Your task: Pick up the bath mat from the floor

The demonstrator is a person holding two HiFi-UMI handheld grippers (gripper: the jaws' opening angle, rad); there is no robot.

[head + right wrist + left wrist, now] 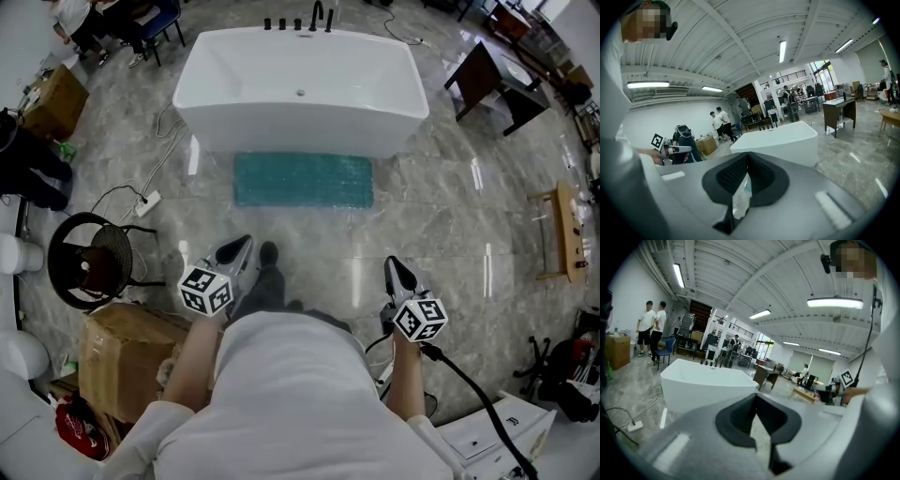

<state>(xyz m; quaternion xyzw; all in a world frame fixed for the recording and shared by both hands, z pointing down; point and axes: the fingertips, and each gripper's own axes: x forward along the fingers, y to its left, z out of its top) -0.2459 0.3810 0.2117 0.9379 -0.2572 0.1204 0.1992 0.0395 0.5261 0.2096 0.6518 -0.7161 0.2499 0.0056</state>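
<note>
A teal bath mat (303,180) lies flat on the marble floor just in front of the white bathtub (300,89). I hold both grippers near my body, well short of the mat. My left gripper (244,246) points toward the mat's left end, jaws shut and empty. On the right, my right gripper (394,267) is also shut with nothing in it. In the left gripper view the left gripper (755,405) faces the tub (701,383). The right gripper (746,165) in its own view faces the tub (780,138), and a sliver of the mat (747,185) shows between the jaws.
A cardboard box (127,361) and a black round stool (92,260) stand at my left. A power strip with cable (147,202) lies on the floor left of the mat. A dark desk (492,84) stands at back right, a wooden stand (561,230) at right. People stand at back left.
</note>
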